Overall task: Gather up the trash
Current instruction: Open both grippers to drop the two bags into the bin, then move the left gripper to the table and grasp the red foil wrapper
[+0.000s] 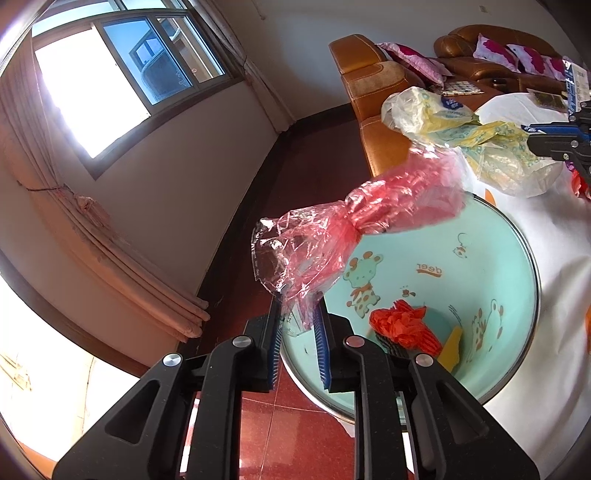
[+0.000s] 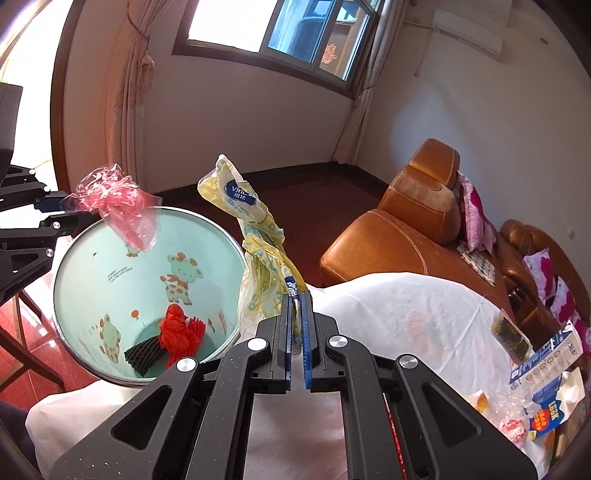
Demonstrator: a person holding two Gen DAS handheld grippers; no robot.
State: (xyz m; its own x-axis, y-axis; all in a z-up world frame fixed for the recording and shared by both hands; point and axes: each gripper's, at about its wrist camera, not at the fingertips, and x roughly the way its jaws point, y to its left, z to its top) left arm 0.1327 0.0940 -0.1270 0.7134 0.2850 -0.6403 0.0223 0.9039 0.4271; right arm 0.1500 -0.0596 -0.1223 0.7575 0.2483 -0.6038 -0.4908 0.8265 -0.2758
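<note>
Left wrist: pink wrapper (image 1: 354, 229) seemingly loose between left hand-held gripper (image 1: 300, 314) pads

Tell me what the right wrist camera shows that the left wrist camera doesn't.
Only the right wrist view shows the blue milk carton, the air conditioner and the black foam net in the bin. Only the left wrist view shows the yellow scrap in the bin. Both show the mint cartoon bin, red foam net, pink plastic wrap, yellow tissue wrapper and brown sofa.
</note>
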